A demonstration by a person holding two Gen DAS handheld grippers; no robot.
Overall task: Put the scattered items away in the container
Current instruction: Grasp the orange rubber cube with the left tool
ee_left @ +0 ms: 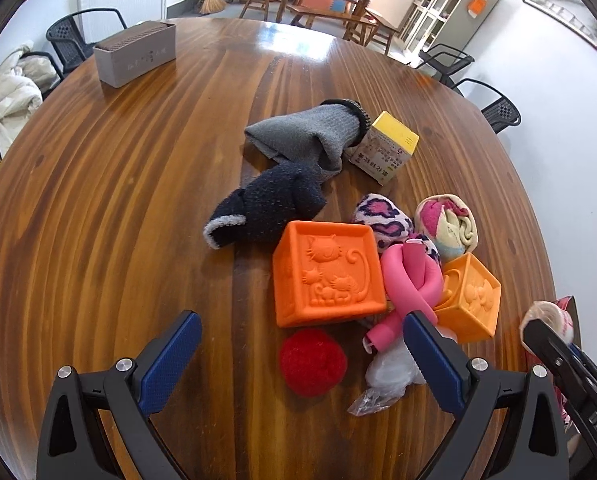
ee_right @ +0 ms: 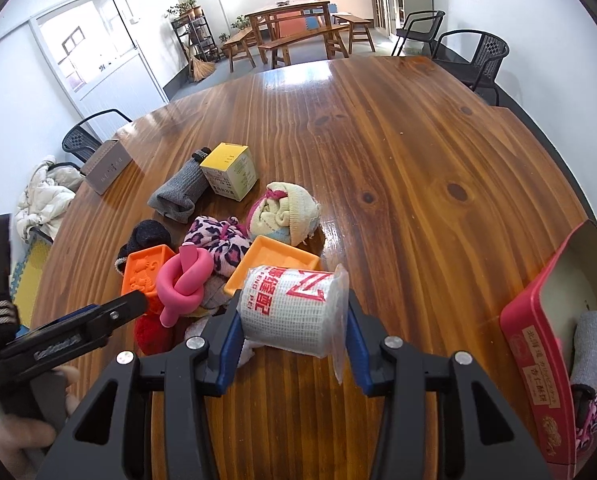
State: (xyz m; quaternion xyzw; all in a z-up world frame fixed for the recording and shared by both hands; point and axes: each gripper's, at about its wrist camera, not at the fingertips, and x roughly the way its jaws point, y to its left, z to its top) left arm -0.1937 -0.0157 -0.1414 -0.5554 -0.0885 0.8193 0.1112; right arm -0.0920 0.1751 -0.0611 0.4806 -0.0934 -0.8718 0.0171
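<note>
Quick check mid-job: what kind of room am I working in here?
Likely a communal dining or break room: a big round wooden table, black armchairs round it, plus a wooden table-and-bench set and glass-door cabinets behind.

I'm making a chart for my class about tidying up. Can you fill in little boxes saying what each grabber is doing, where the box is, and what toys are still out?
left gripper: open, empty, over the red pompom
right gripper: shut on the bandage roll
container: red box at the right table edge, a grey sock already inside
still out: big orange cat block, pink foam tube, yellow box, grey sock, dark sock
table: wooden
</note>
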